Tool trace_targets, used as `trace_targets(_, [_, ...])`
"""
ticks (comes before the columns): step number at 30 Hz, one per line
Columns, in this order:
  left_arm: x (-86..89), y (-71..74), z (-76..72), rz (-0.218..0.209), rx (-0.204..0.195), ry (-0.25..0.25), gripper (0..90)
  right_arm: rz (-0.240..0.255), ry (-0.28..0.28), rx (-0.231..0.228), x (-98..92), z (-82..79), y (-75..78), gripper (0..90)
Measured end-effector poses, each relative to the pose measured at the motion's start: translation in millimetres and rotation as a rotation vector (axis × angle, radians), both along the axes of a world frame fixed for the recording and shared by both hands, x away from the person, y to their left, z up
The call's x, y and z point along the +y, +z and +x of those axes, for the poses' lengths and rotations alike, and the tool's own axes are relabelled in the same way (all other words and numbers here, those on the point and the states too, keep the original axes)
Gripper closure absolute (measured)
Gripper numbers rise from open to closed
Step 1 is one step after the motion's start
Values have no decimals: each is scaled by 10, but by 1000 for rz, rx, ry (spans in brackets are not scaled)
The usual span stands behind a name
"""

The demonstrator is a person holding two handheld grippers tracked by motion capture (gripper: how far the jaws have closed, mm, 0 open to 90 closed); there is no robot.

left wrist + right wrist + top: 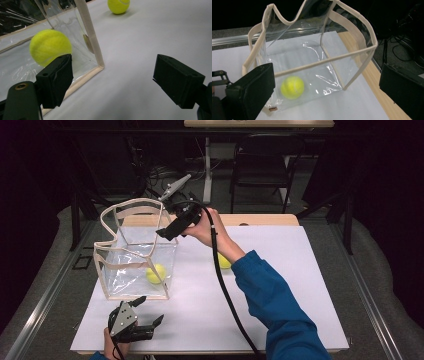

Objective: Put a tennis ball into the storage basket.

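A clear plastic bag (131, 251) with beige trim stands upright and open-topped on the white sheet (280, 290). One yellow tennis ball (156, 273) lies on the bag's floor, near its front right corner. A second tennis ball (224, 262) rests on the sheet to the right, partly behind the blue sleeve. My right gripper (170, 229) hovers over the bag's right rim (352, 22), open and empty, looking down at the ball (292, 87) inside. My left gripper (148, 311) sits low near the table's front edge, open and empty, with the bagged ball (50, 47) just beyond its left jaw.
The wooden table edge (260, 219) runs behind the sheet. A dark chair (260, 160) and cables stand on the floor beyond. The right gripper's cable (225, 292) trails across the sheet toward the front. The loose ball (118, 5) lies far ahead of the left gripper.
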State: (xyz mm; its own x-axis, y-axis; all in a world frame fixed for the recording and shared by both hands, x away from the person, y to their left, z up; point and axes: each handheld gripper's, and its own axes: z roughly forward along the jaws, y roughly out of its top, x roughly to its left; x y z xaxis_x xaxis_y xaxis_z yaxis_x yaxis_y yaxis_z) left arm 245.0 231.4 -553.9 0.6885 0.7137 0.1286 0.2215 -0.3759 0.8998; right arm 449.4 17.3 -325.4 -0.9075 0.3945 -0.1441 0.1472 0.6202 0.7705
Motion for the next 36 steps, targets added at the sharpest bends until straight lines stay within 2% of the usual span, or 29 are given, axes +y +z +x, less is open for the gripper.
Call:
trace_targets(3, [9, 2, 0, 3, -2, 0, 161, -9, -12, -10, -112, -14, -26, 0])
trace_targets(16, [-6, 0, -1, 6, -1, 2, 160, -19, -57, -4, -541, -89, -210, 0])
trace_targets(20, [-6, -1, -4, 5, 0, 3, 161, -31, -63, 0, -633, -141, -317, 0])
trace_targets(25, [-7, -8, 3, 7, 0, 2, 161, -31, -63, 0, -633, -141, -317, 0])
trace_targets(26, [-7, -8, 3, 7, 0, 2, 161, -24, -75, 12, -765, -193, -460, 0])
trace_targets(28, [-1, -9, 7, 10, 0, 1, 161, -24, -75, 12, -765, -193, -460, 0])
trace_targets(36, [6, -12, 0, 6, -2, 0, 161, -16, -95, 39, -934, -233, -644, 0])
